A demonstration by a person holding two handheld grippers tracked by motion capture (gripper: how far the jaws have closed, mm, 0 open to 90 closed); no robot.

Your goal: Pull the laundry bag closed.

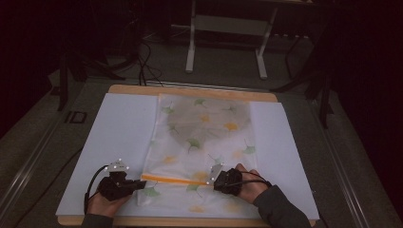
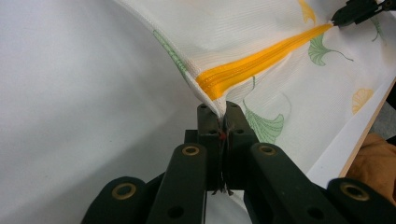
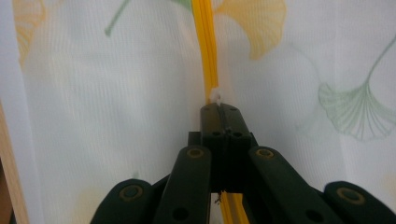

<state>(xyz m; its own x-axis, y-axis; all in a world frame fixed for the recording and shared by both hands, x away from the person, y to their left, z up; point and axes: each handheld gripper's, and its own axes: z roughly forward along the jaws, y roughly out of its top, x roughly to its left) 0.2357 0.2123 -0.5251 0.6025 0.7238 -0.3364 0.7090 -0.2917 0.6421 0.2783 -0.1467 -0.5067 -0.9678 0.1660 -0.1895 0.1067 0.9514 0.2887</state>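
A white mesh bag (image 1: 204, 142) printed with green and yellow ginkgo leaves lies flat on the white mat (image 1: 119, 128). An orange zipper (image 1: 173, 179) runs across the bag's near end. My left gripper (image 1: 142, 183) is shut on the bag's fabric at the zipper's left end (image 2: 218, 109), lifting it slightly. My right gripper (image 1: 212, 182) is shut on the small white zipper pull (image 3: 215, 95), with the zipper (image 3: 205, 46) running straight ahead of its jaws (image 3: 221, 109). The right gripper (image 2: 348, 16) also shows at the far end of the zipper (image 2: 252, 70) in the left gripper view.
A greyish shape (image 1: 209, 118) shows through the mesh in the bag's far half. The mat covers a wooden tabletop (image 1: 190, 90) whose near edge is close to both hands. Beyond it stand metal table legs (image 1: 191, 47) and cables on a dark floor.
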